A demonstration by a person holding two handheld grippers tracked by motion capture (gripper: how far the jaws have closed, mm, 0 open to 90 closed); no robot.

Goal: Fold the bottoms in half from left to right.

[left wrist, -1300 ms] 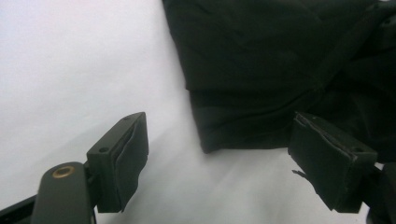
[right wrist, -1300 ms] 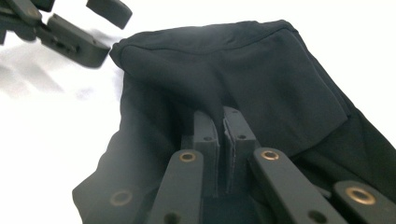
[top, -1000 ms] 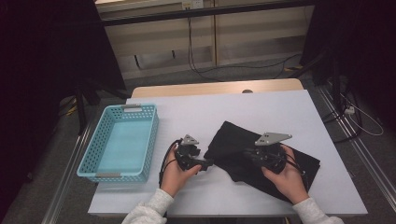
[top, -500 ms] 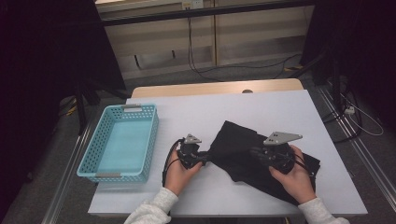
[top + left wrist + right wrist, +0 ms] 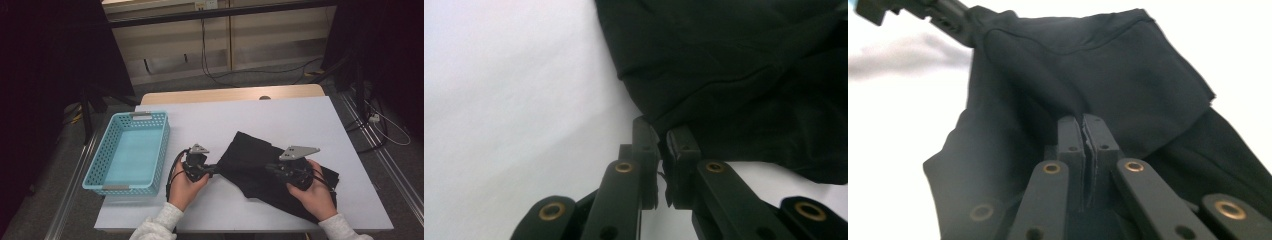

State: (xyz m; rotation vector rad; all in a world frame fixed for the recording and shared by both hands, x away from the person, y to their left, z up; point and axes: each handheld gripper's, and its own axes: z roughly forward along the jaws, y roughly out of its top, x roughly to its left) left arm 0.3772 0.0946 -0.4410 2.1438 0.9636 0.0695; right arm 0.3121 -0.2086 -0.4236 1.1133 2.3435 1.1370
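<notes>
Since both grippers pinch the same crumpled black cloth garment (image 5: pixel 270 172) lying on the white table (image 5: pixel 300 120), the likeliest slip, to my eye, is one thin edge sliding free when the hands pull apart. From the high view, the left gripper (image 5: pixel 212 170) bites the garment's left corner and the right gripper (image 5: pixel 272 169) sits over its middle; the light blue perforated plastic basket (image 5: pixel 131 152) stands empty just left of the left hand, so a wide swing that way could knock it. There is bare tabletop behind the garment, but the near edge is close under both wrists.

In the left gripper view, the jaws have just been closing and now press together on a small fold at the garment's (image 5: pixel 734 65) hem, a shallow hold.

In the right gripper view, the jaws are pressed together with the garment's (image 5: pixel 1108 65) fabric bunched between their tips; the left gripper (image 5: pixel 955 17) shows far off at the garment's corner.
</notes>
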